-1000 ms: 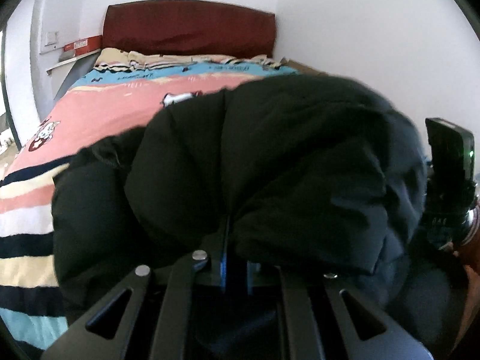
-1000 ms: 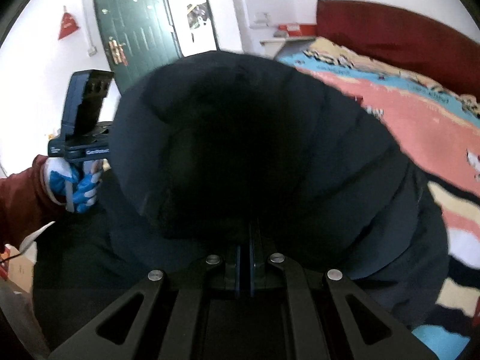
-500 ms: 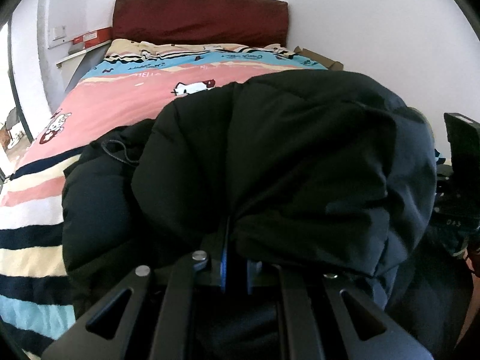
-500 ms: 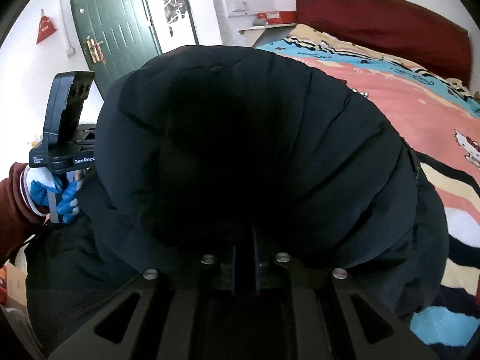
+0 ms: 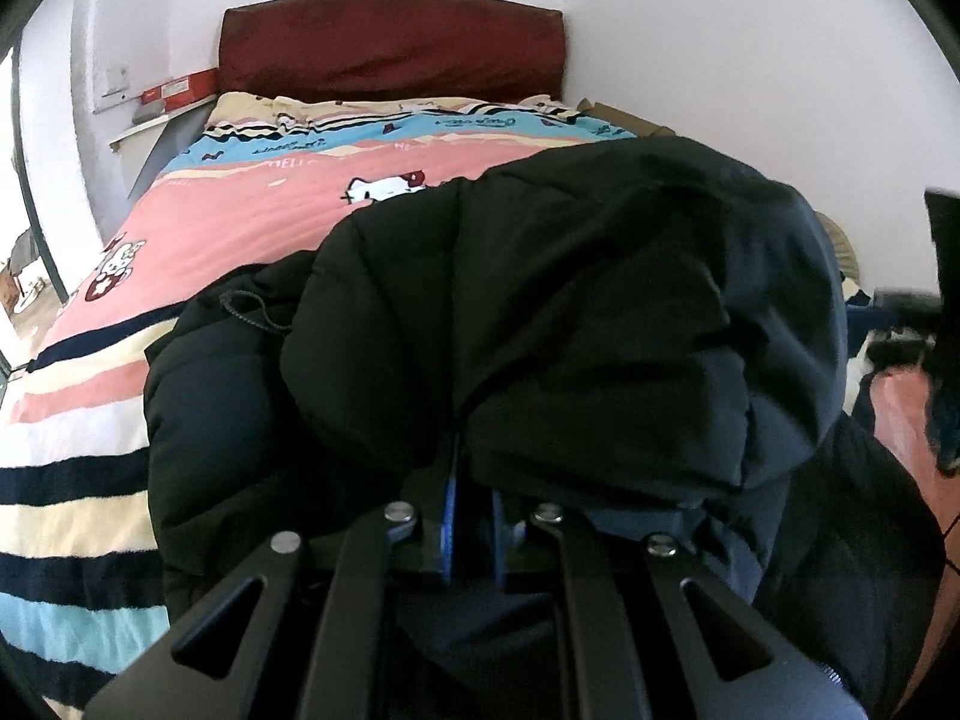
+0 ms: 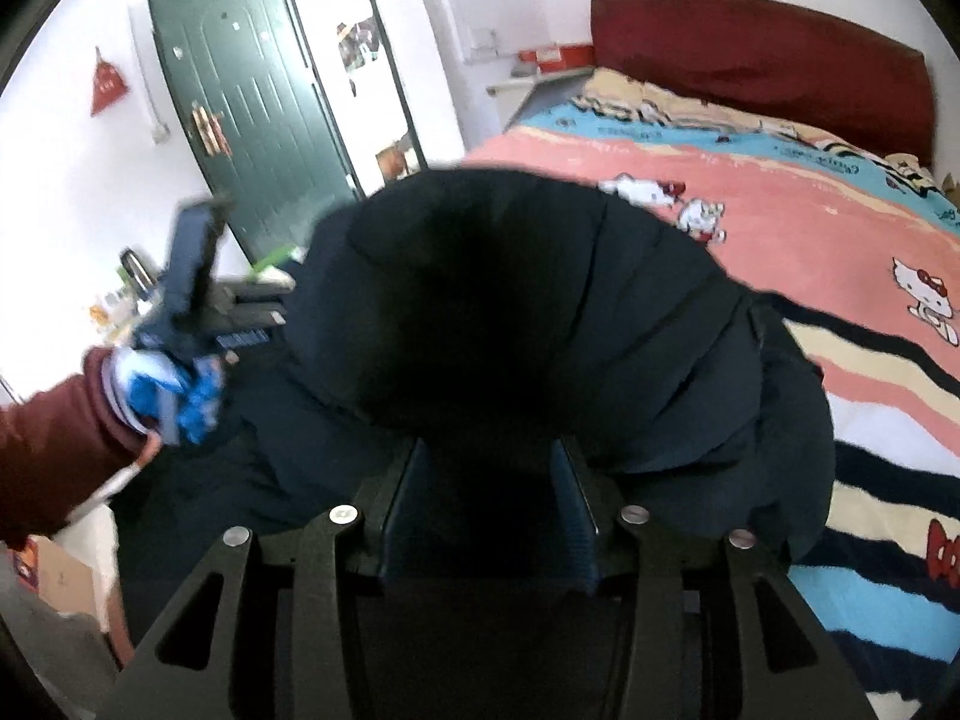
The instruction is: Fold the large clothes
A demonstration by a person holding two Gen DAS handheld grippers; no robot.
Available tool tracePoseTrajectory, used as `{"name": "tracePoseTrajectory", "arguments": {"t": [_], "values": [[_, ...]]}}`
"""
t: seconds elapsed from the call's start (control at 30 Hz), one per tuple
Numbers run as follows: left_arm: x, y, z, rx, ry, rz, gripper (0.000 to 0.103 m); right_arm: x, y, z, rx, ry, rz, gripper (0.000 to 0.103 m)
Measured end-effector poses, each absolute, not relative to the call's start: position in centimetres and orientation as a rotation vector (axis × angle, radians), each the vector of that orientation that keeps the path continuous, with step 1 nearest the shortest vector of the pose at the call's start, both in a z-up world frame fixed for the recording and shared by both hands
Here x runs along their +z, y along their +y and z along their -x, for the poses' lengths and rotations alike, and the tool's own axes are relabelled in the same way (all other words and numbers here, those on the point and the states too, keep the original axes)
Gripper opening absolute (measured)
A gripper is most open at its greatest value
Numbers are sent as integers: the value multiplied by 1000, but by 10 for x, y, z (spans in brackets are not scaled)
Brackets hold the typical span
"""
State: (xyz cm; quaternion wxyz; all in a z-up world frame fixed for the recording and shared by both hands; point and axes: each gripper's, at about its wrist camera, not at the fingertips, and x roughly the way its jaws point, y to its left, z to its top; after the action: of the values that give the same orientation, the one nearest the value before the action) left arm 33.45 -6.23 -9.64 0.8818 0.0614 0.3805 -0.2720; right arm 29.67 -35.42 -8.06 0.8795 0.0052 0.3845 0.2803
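A big black puffer jacket lies bunched on the striped bed. My left gripper is shut on a fold of it, and the puffy cloth hides the fingertips. In the right wrist view the same jacket bulges in front of my right gripper. Its jaws are opening: the pads stand apart, with dark cloth lying loose between them and not pressed. A hand in a blue glove with a dark red sleeve holds the left gripper at the jacket's left side.
The bed's pink, cream and navy cartoon-cat cover stretches to a dark red headboard. A white wall runs along the bed's right side. A shelf with a red box is at the head. A green door stands behind on the left.
The right gripper's jaws have parted from shut and let go of the jacket, and that gripper has drawn back and up. The left gripper keeps its grip and has hardly moved.
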Motion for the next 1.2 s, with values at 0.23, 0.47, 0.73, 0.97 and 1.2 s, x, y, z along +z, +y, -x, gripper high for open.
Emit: {"name": "tracePoseTrajectory", "arguments": {"t": [0.23, 0.47, 0.73, 0.97, 1.2], "values": [[-78, -46, -321, -604, 808, -96, 9, -54, -360, -343, 480, 706, -48, 46], [-29, -22, -333, -591, 738, 4, 32, -50, -354, -418, 423, 691, -89, 55], [-24, -52, -399, -566, 750, 81, 39, -112, -312, -433, 514, 868, 3, 56], [-40, -97, -404, -635, 783, 22, 40, -132, -295, -377, 603, 888, 125, 56], [-94, -106, -380, -613, 853, -106, 42, -147, -312, -354, 584, 913, 95, 56]]}}
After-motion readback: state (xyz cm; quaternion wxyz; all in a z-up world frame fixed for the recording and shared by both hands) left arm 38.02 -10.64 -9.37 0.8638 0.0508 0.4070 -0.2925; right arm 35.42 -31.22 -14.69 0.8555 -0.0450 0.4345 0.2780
